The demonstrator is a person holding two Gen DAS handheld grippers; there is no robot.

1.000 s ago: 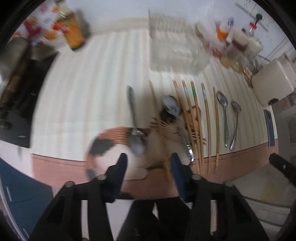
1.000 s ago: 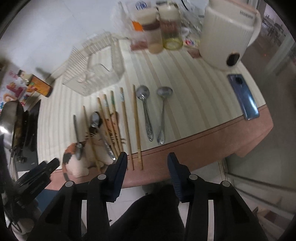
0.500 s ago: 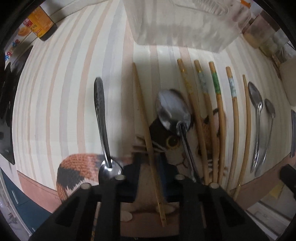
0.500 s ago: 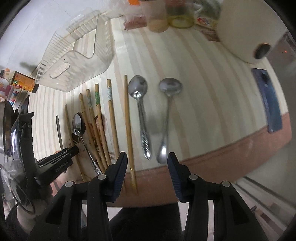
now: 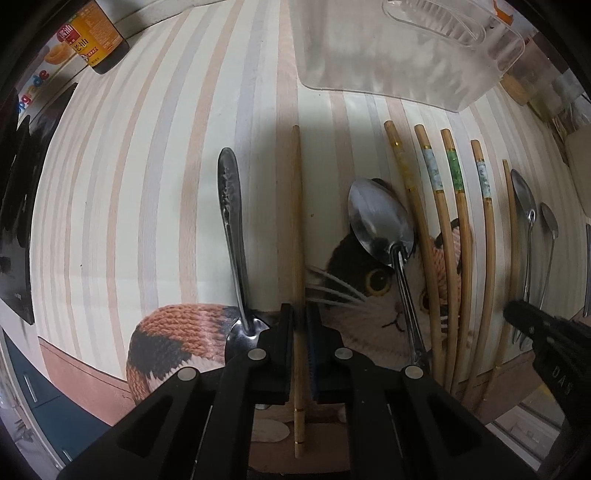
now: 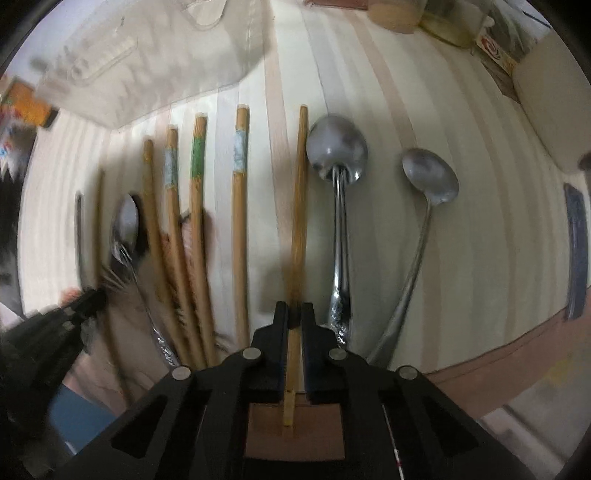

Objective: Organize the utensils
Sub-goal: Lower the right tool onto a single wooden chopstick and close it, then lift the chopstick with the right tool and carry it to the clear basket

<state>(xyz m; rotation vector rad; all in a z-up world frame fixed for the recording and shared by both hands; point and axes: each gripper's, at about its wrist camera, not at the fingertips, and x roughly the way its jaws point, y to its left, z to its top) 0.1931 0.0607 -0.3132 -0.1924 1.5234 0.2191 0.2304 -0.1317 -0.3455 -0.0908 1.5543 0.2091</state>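
My left gripper [image 5: 300,317] is shut on a plain wooden chopstick [image 5: 296,221] that lies on the striped table, between a spoon with its handle pointing away [image 5: 232,229] and a spoon on the cat mat [image 5: 384,229]. My right gripper [image 6: 294,314] is shut on another plain wooden chopstick [image 6: 299,206], left of two metal spoons [image 6: 338,177] [image 6: 430,177]. Several banded chopsticks [image 6: 197,173] lie to its left. A clear plastic utensil basket [image 5: 399,48] stands behind the row.
A cat-shaped knitted mat [image 5: 373,306] lies under some utensils at the table's front edge. A sauce bottle [image 5: 92,40] stands at the back left, jars [image 6: 402,14] and a white kettle [image 6: 554,103] at the back right, a blue phone [image 6: 576,251] at the right.
Both grippers have moved down and forward to the table and have closed, each around a plain chopstick. They were open and farther back a second ago.
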